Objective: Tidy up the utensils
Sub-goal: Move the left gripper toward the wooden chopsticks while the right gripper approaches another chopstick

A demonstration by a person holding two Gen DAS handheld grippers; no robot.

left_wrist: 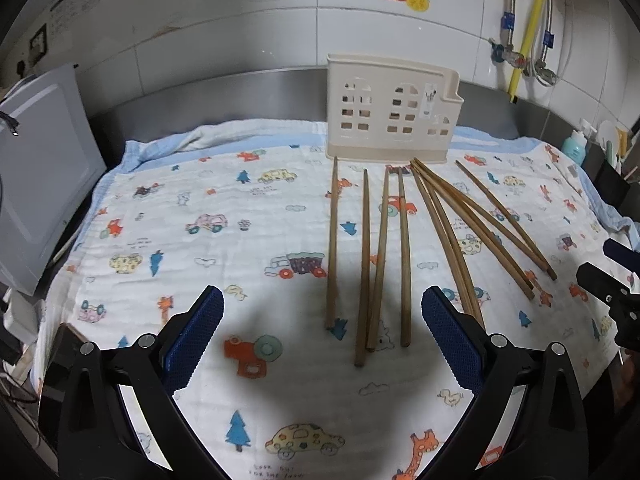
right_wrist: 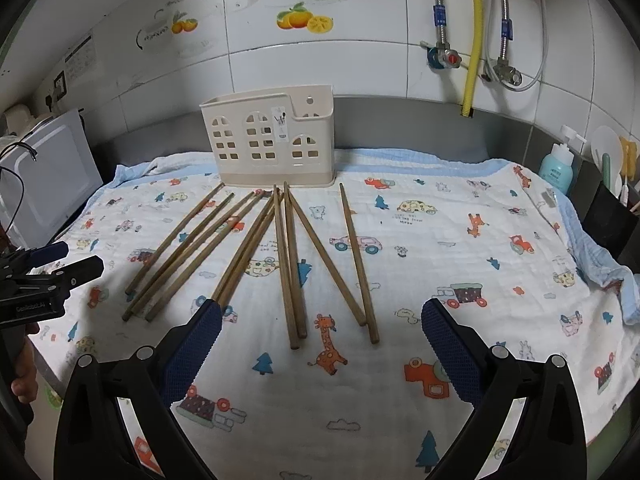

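Note:
Several brown wooden chopsticks (left_wrist: 404, 256) lie spread on a cartoon-print cloth (left_wrist: 200, 240), also in the right wrist view (right_wrist: 288, 264). A beige plastic utensil holder (left_wrist: 390, 110) stands upright behind their far tips; it also shows in the right wrist view (right_wrist: 272, 140). My left gripper (left_wrist: 322, 308) is open and empty, hovering over the near chopstick ends. My right gripper (right_wrist: 322, 320) is open and empty above the near ends too. The right gripper shows at the left view's right edge (left_wrist: 612, 280); the left gripper at the right view's left edge (right_wrist: 52, 268).
A white appliance (left_wrist: 36, 184) stands at the left edge of the counter. A blue bottle (right_wrist: 558, 168) and a dark caddy (right_wrist: 608, 216) stand at the right. Tiled wall with pipes (right_wrist: 476, 36) is behind. The cloth (right_wrist: 440, 240) covers the counter.

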